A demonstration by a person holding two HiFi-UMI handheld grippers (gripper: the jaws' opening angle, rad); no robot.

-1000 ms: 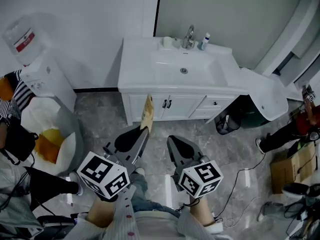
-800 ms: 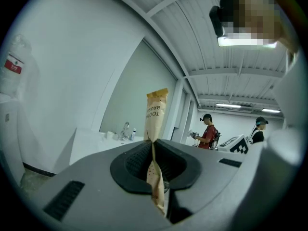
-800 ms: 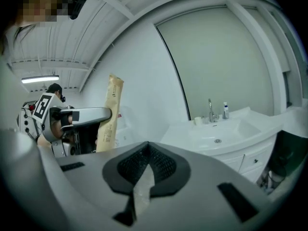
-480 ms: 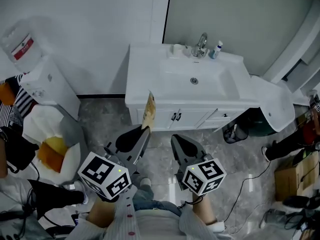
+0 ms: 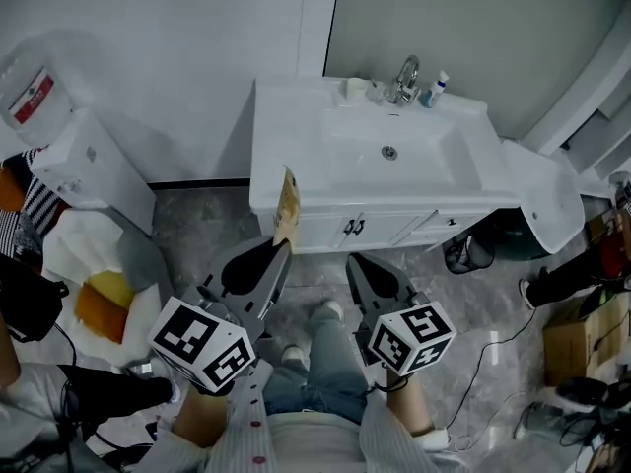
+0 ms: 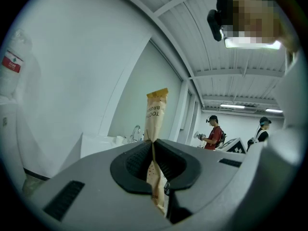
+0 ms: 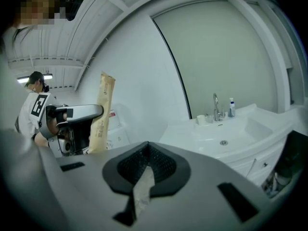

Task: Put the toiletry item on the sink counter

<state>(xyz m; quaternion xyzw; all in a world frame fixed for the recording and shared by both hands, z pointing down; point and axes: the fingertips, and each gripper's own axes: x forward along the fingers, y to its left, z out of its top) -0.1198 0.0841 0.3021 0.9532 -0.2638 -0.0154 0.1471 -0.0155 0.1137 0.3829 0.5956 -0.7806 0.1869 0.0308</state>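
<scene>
Kraft-brown paper is what your left gripper [image 5: 284,247] has pinched: its jaws are pressed almost together on the lower part of a flat toothbrush packet [image 5: 287,208]. The packet stands upright above the jaw tips, and printed lettering runs along it in the left gripper view. You are holding it in the air over the grey marbled floor [image 5: 207,230], in front of the vanity and not touching it. Your right gripper [image 5: 357,261] sits just beside the left one with a gap between them; its jaws meet tip to tip with nothing between them.

Ahead of both tools is the white sink counter [image 5: 281,141], with the basin [image 5: 394,156] sunk in its middle. A faucet [image 5: 406,75] stands at the back rim, with a small white cup [image 5: 353,89] to its left and a small blue-capped bottle [image 5: 438,90] to its right. Cabinet doors [image 5: 335,230] with dark handles close the front below. Off to your left, a white water dispenser [image 5: 84,161] stands against the wall
</scene>
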